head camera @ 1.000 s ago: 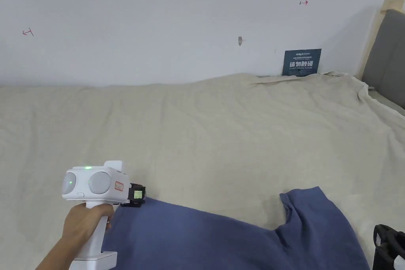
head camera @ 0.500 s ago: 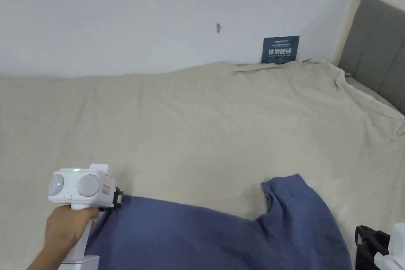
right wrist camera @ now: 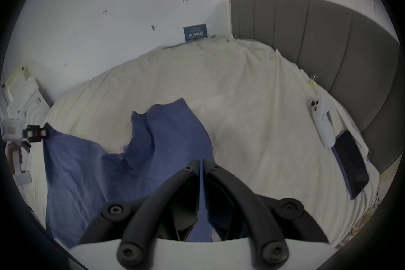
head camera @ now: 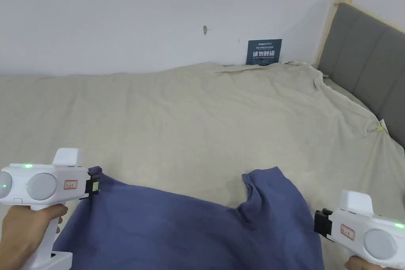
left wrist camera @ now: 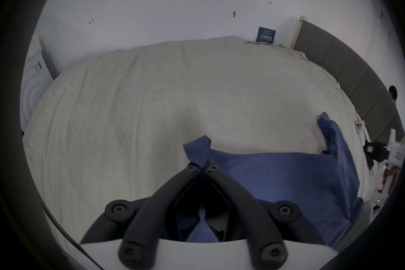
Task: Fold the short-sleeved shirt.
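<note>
Left gripper (left wrist camera: 202,168), jaws closed to a thin slit, pinches a corner of the blue short-sleeved shirt (left wrist camera: 274,182); a small peak of cloth stands above the jaw tips, and more cloth shows between the jaws lower down. In the head view this left gripper (head camera: 94,184) meets the shirt (head camera: 178,231) at its far left corner, with the person's left hand (head camera: 23,229) around the white handle.

Right gripper (right wrist camera: 201,167), jaws likewise drawn almost together, clamps the shirt's right edge, a strip of blue fabric running down the narrow gap between them. In the head view the right gripper (head camera: 322,222) touches the shirt's right border.

Shirt hangs spread between the two grippers, its far edge dipping in a notch near the middle, with a raised flap to the right of the notch. It lies over a beige bed sheet (head camera: 205,124). Grey headboard (head camera: 368,61) stands at the right; a dark sign (head camera: 264,51) leans against the white wall (head camera: 118,14). A white handheld device (right wrist camera: 323,121) and a dark flat panel (right wrist camera: 350,165) rest on the sheet near the headboard.
</note>
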A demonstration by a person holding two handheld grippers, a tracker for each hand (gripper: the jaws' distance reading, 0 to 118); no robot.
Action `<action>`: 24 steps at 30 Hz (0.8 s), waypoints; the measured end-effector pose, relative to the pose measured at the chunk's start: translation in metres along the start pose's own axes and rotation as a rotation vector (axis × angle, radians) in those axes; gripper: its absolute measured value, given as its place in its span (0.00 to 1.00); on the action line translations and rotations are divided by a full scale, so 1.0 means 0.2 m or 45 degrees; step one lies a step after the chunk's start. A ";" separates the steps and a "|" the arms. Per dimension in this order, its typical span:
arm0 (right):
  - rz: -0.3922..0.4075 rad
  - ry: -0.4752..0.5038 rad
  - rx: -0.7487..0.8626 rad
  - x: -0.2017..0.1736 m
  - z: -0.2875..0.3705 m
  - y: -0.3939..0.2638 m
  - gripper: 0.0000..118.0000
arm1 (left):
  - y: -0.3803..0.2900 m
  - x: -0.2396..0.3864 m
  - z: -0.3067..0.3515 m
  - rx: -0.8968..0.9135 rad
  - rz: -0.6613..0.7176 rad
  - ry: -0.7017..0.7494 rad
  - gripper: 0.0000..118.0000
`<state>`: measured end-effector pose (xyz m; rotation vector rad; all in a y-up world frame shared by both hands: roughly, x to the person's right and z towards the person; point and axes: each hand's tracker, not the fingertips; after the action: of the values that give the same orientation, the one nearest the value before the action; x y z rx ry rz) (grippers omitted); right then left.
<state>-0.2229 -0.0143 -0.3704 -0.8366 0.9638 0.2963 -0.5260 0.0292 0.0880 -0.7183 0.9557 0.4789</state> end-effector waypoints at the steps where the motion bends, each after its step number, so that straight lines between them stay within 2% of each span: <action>1: -0.011 0.001 -0.015 0.00 -0.04 0.01 0.24 | -0.01 0.00 0.02 0.008 -0.003 -0.001 0.00; 2: -0.025 0.007 -0.050 0.00 -0.08 0.02 0.35 | -0.01 0.00 0.04 0.012 -0.005 -0.002 0.00; 3: -0.031 -0.012 -0.073 0.00 -0.12 0.03 0.55 | -0.02 0.00 0.07 0.016 -0.003 -0.006 0.00; 4: -0.050 -0.017 -0.094 0.00 -0.16 0.03 0.68 | -0.02 0.00 0.08 0.018 -0.002 -0.010 0.00; 5: -0.053 -0.025 -0.129 -0.03 -0.19 0.02 0.75 | -0.03 0.00 0.09 0.018 -0.001 -0.013 0.00; 7: -0.049 -0.033 -0.134 -0.05 -0.24 0.02 0.76 | -0.02 0.01 0.10 0.015 -0.003 -0.015 0.00; 10: 0.017 -0.064 -0.182 -0.08 -0.31 0.01 0.75 | -0.02 0.00 0.10 0.013 -0.002 -0.016 0.00; 13: 0.123 -0.109 -0.257 -0.16 -0.32 -0.02 0.67 | -0.04 0.01 0.12 0.008 0.001 -0.018 0.00; 14: 0.178 -0.133 -0.255 -0.19 -0.32 -0.04 0.59 | -0.05 0.01 0.12 0.005 0.003 -0.017 0.00; 15: 0.214 -0.151 -0.240 -0.21 -0.31 -0.06 0.35 | -0.06 0.01 0.11 0.001 0.006 -0.017 0.00; 18: 0.263 -0.083 -0.242 -0.22 -0.31 -0.06 0.07 | -0.07 0.01 0.11 -0.003 0.012 -0.018 0.00; 19: 0.281 -0.105 -0.236 -0.23 -0.30 -0.06 0.06 | -0.07 0.01 0.11 -0.005 0.015 -0.018 0.00; 21: 0.297 -0.072 -0.207 -0.25 -0.23 -0.06 0.04 | -0.08 0.01 0.11 -0.002 0.028 -0.012 0.00; 24: 0.256 -0.012 -0.129 -0.24 -0.13 -0.03 0.03 | -0.10 0.00 0.10 0.002 0.047 -0.009 0.00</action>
<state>-0.2620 -0.0310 -0.3347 -0.8310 1.0326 0.5250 -0.5017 0.0316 0.1022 -0.6978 0.9638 0.5129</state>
